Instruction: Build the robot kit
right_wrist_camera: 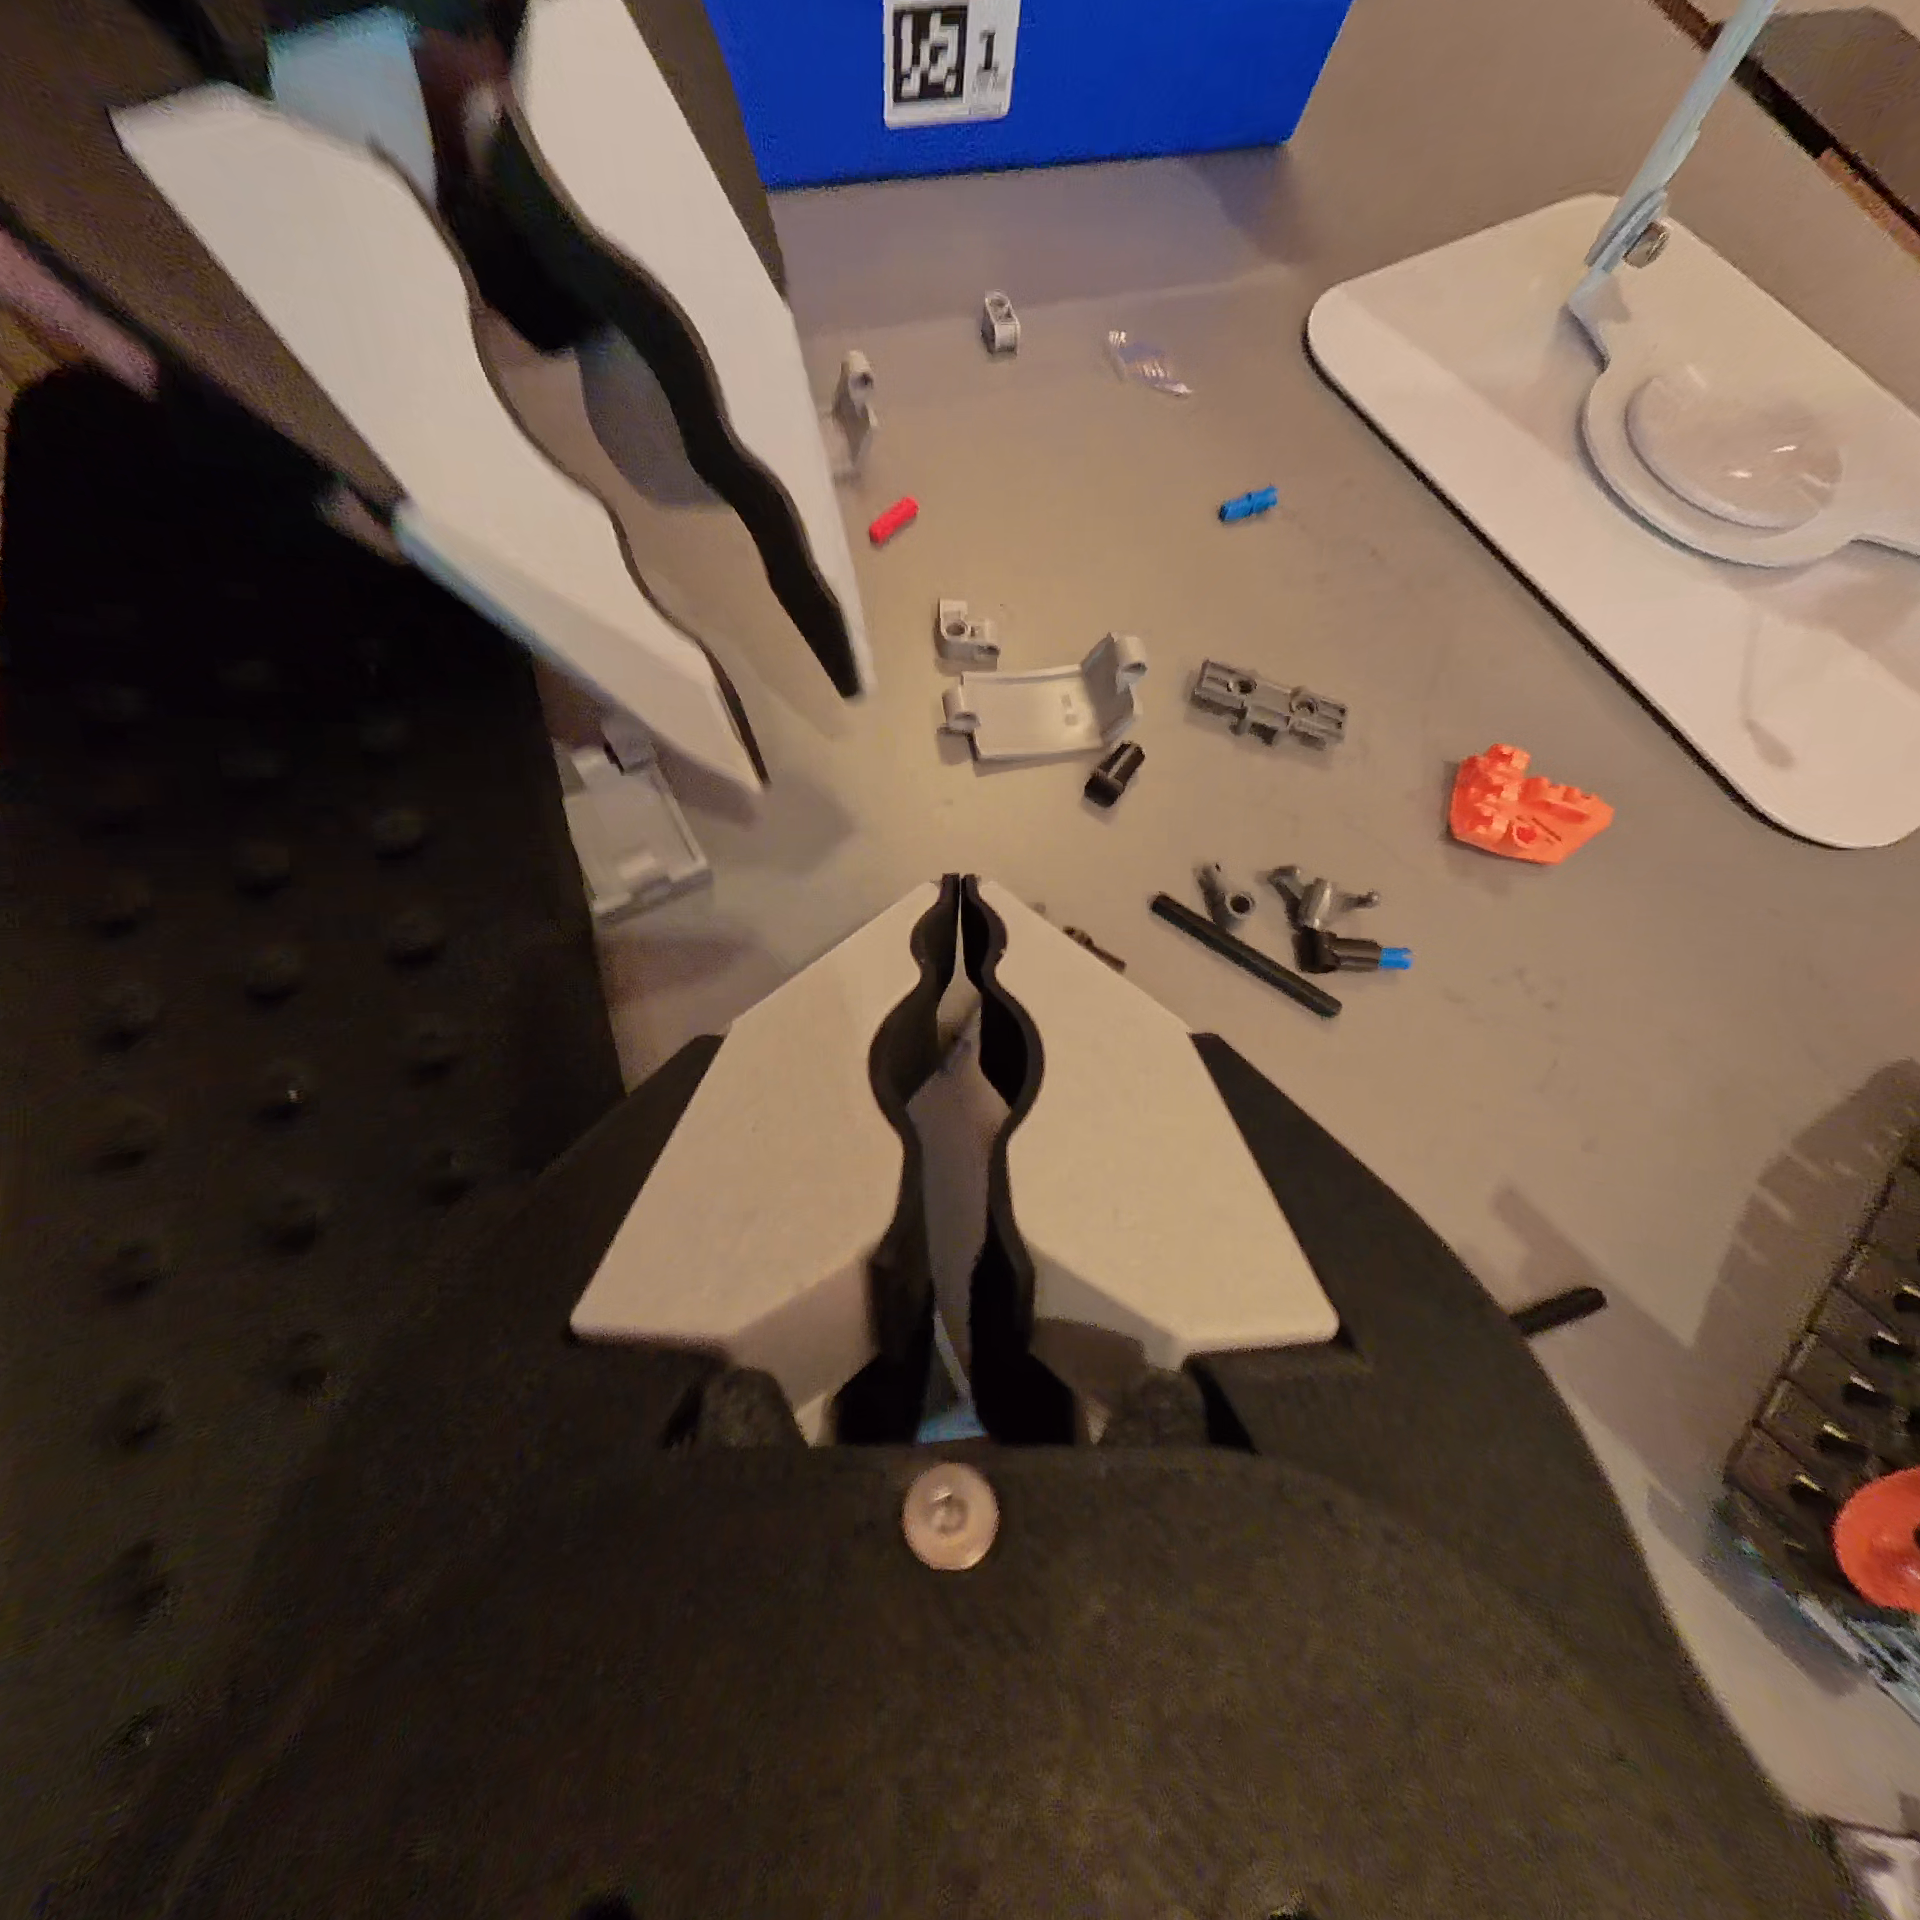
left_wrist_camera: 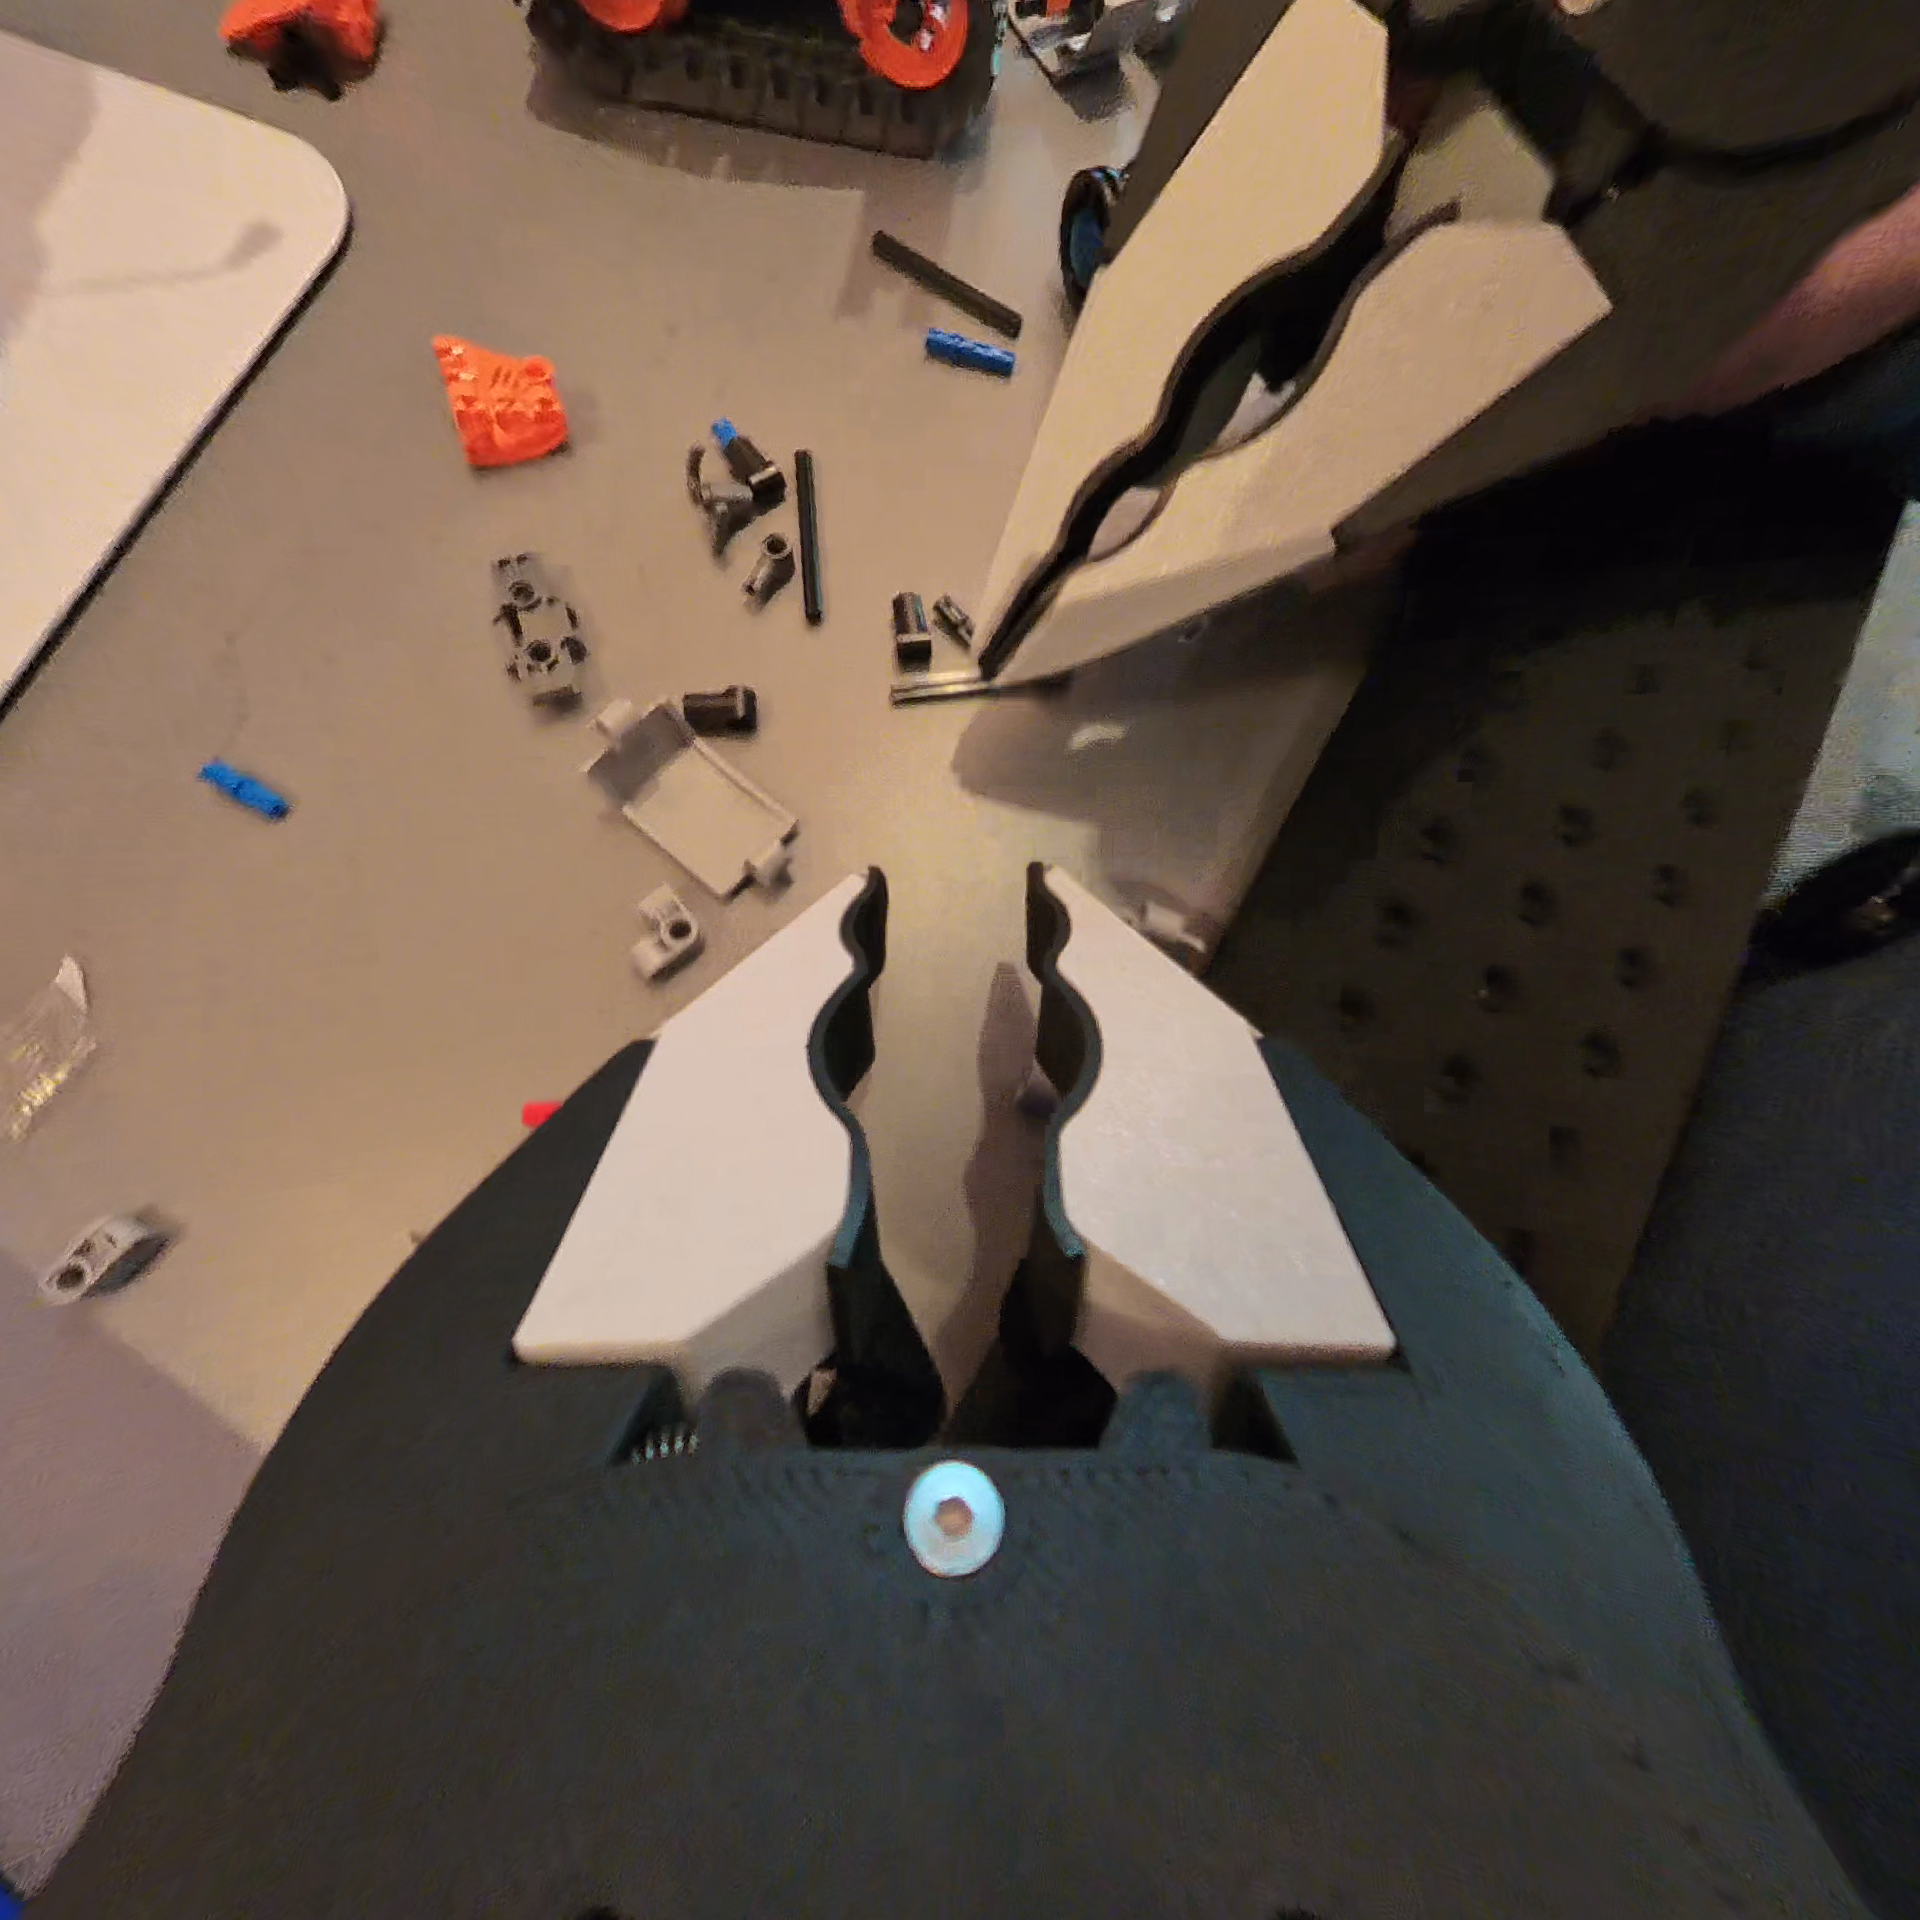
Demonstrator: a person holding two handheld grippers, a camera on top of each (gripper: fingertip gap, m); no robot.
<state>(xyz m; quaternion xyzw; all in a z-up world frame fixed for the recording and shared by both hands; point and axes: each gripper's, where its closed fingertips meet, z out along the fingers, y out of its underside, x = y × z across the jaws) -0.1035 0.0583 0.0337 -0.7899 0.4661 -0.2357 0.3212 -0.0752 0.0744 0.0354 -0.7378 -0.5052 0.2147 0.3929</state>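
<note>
The left gripper (left_wrist_camera: pixel 954 894) hangs over the grey table (left_wrist_camera: pixel 364 582) with its jaws parted by a clear gap and nothing between them; bare tabletop shows through the gap; nearest its tips lie a flat grey panel (left_wrist_camera: pixel 691 795) and a small grey connector block (left_wrist_camera: pixel 665 930), both just ahead and to the left, neither touched.

The right gripper (right_wrist_camera: pixel 958 894) has its jaws drawn together until the tips meet; whether anything thin is pinched there I cannot tell; in the left wrist view its tips (left_wrist_camera: pixel 987 660) come down to the table just beside a thin grey rod (left_wrist_camera: pixel 935 688) and two small black pegs (left_wrist_camera: pixel 912 627); contact with the rod cannot be judged.

Loose building-toy parts are scattered between the two grippers: a long black axle (right_wrist_camera: pixel 1244 956), a cluster of dark angled connectors with a blue pin (right_wrist_camera: pixel 1330 925), a grey perforated beam (right_wrist_camera: pixel 1268 715), a black sleeve (right_wrist_camera: pixel 1114 772), an orange wedge piece (right_wrist_camera: pixel 1527 805), a red pin (right_wrist_camera: pixel 894 520) and a blue pin (right_wrist_camera: pixel 1247 504) farther off.

A white rounded base plate (right_wrist_camera: pixel 1507 582) carrying a round lens (right_wrist_camera: pixel 1730 447) sits at the right edge; a blue box (right_wrist_camera: pixel 1091 94) stands at the back; a black and orange toy assembly (left_wrist_camera: pixel 769 62) lies at the far side.
</note>
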